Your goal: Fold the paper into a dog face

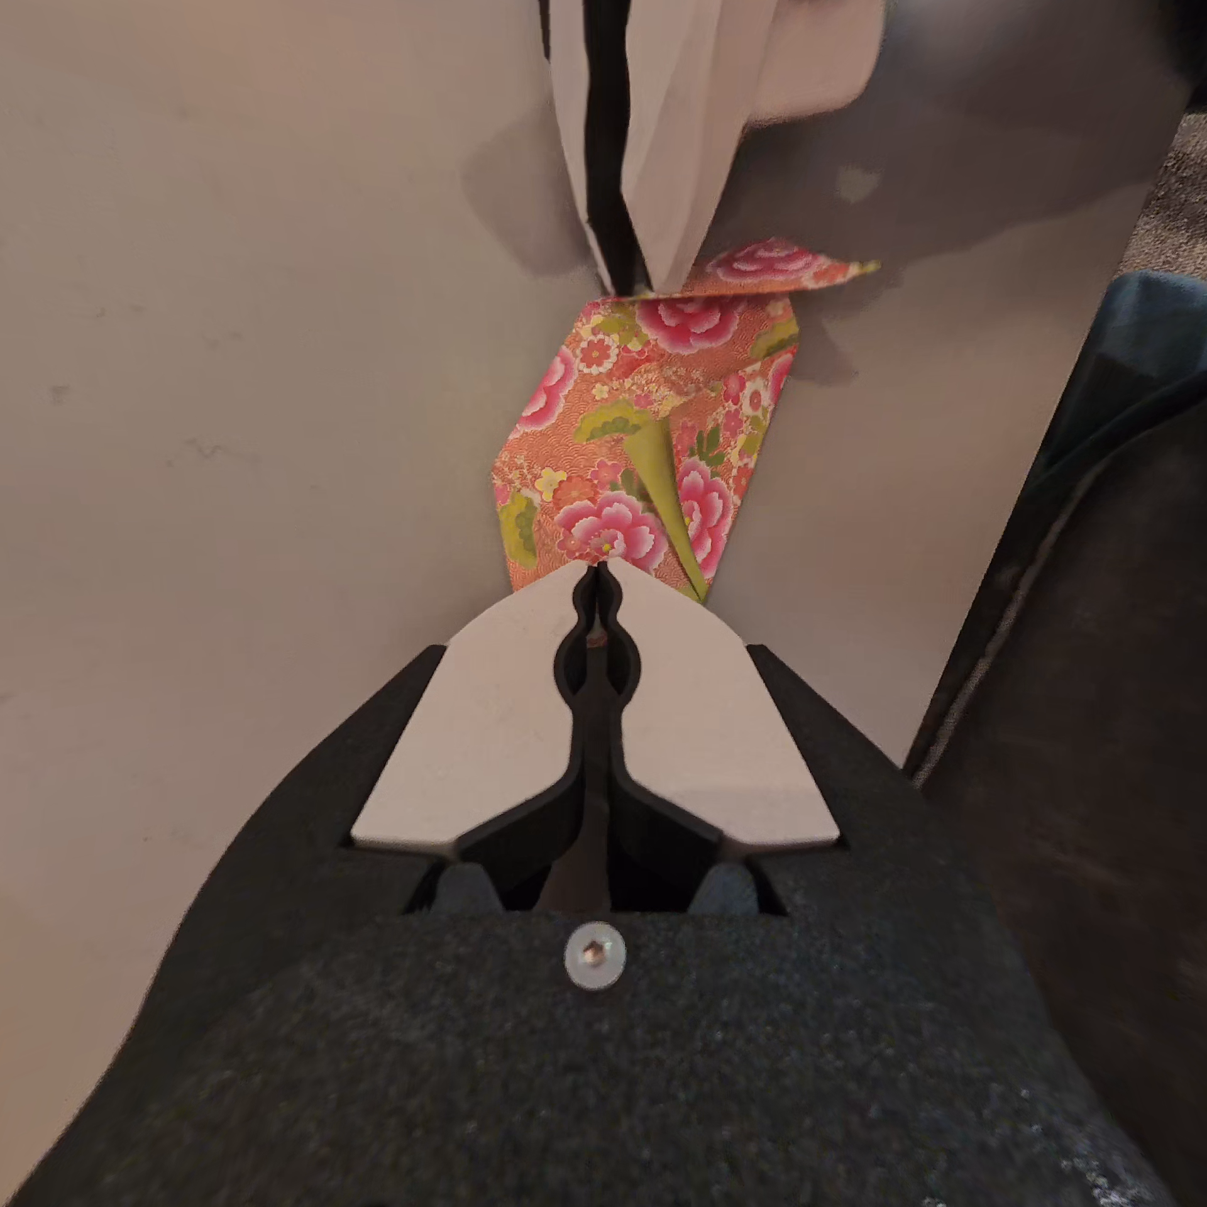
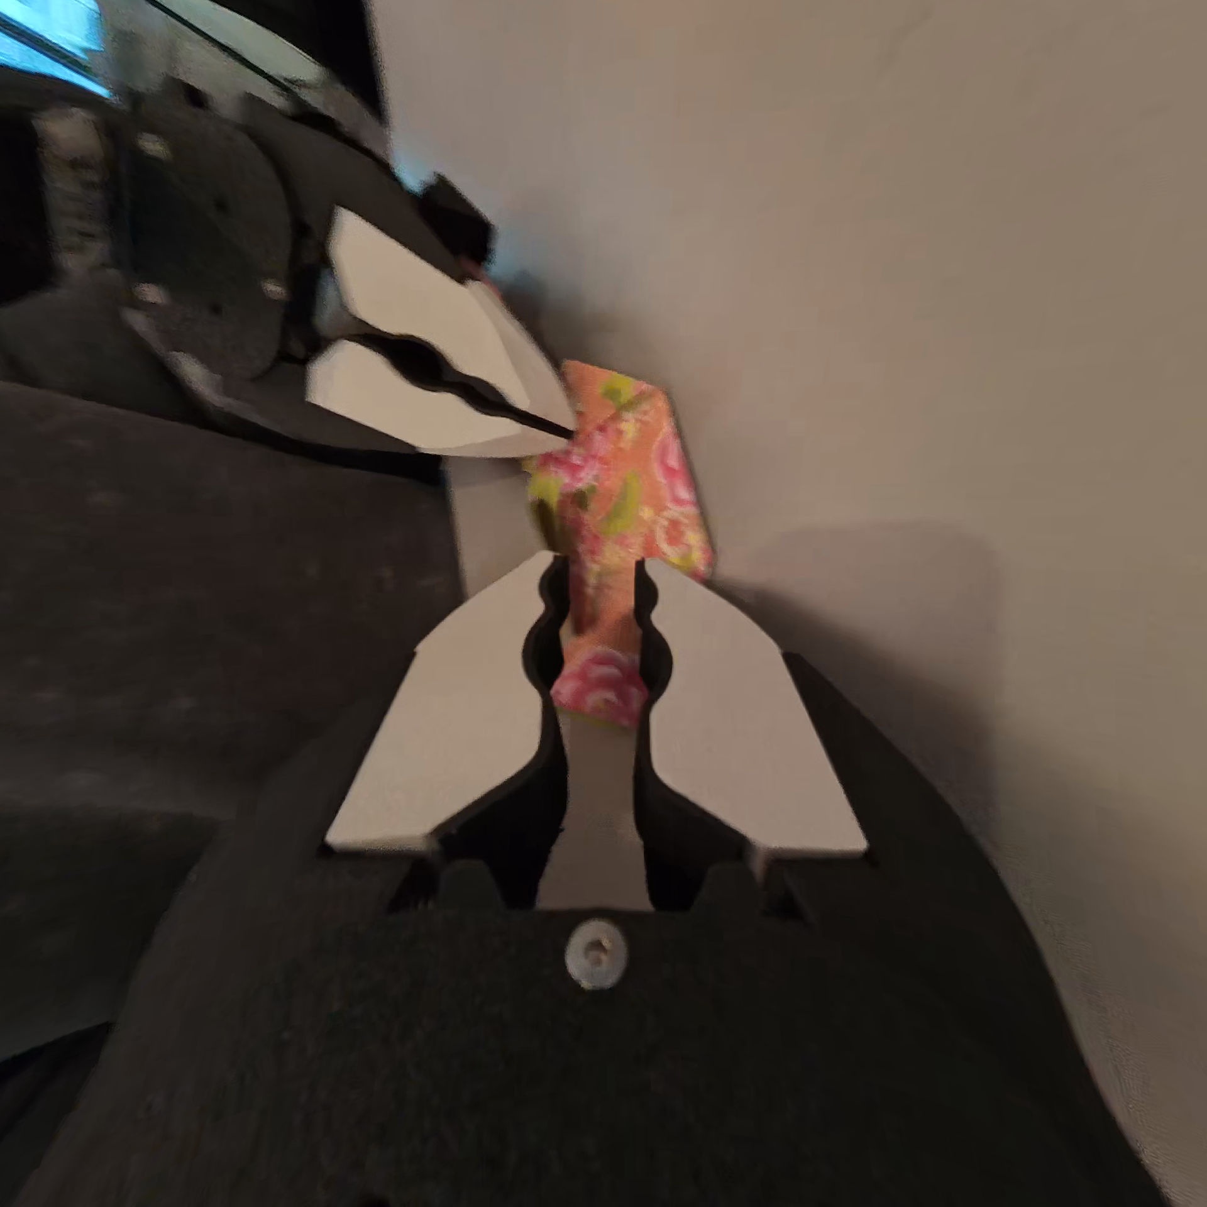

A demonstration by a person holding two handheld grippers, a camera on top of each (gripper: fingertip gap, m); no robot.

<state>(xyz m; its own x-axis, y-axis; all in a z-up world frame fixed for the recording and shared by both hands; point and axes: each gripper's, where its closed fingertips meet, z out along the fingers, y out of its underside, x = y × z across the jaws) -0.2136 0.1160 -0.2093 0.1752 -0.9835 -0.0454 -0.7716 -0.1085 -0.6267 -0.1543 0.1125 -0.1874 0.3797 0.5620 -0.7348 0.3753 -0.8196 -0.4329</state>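
Paper (image 1: pixel 643 444), one piece, pinched by left gripper (image 1: pixel 597 571), right gripper (image 2: pixel 597 575).

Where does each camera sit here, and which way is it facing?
Left wrist view: sits on the left gripper, looking forward along its shut fingers at the floral paper on the pale table; the right gripper reaches in from the far side.
Right wrist view: sits on the right gripper, looking along its slightly parted fingers at the paper; the left gripper comes in from the upper left. This view is blurred.
Both share the paper, the table and both grippers, seen from roughly opposite ends.
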